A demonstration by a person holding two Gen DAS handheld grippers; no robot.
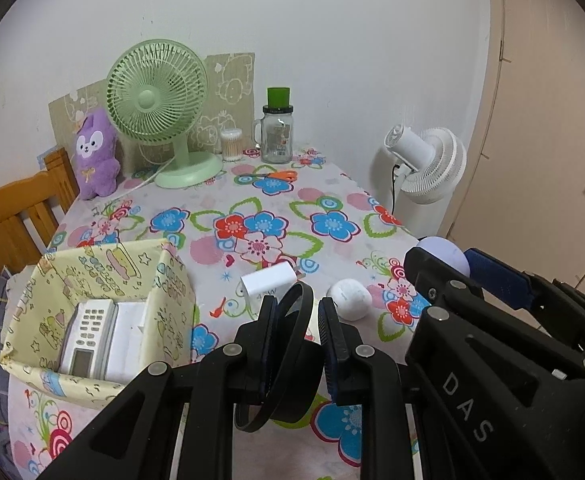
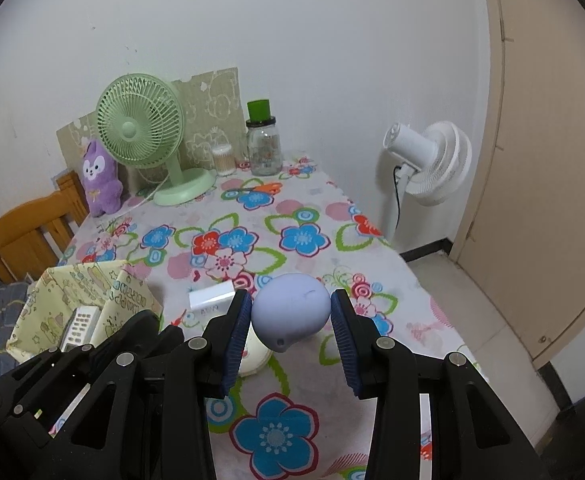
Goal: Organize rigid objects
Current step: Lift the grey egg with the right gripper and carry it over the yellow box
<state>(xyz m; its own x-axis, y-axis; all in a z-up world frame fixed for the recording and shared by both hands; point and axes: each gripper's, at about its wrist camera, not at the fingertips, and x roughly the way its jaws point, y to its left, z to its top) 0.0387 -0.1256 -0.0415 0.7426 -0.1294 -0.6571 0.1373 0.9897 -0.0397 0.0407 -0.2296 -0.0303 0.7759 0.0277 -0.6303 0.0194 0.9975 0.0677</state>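
My left gripper (image 1: 298, 322) is shut on a black ring-shaped band (image 1: 282, 356), held above the table's near edge. My right gripper (image 2: 290, 314) is shut on a lilac egg-shaped object (image 2: 290, 314), lifted over the table; it also shows in the left wrist view (image 1: 444, 254). A yellow patterned fabric bin (image 1: 164, 280) at the near left holds a white remote (image 1: 86, 336) and a white box. A white charger block (image 1: 266, 284) and a white ball (image 1: 350, 298) lie on the floral cloth ahead of the left gripper. A pale round object (image 2: 254, 354) lies under my right gripper.
At the table's back stand a green desk fan (image 1: 158, 108), a purple plush (image 1: 94, 154), a cotton-swab tub (image 1: 231, 144) and a glass jar with a green lid (image 1: 277, 128). Orange scissors (image 1: 270, 176) lie near the jar. A wooden chair (image 1: 16, 216) is left, a white floor fan (image 1: 428, 164) right.
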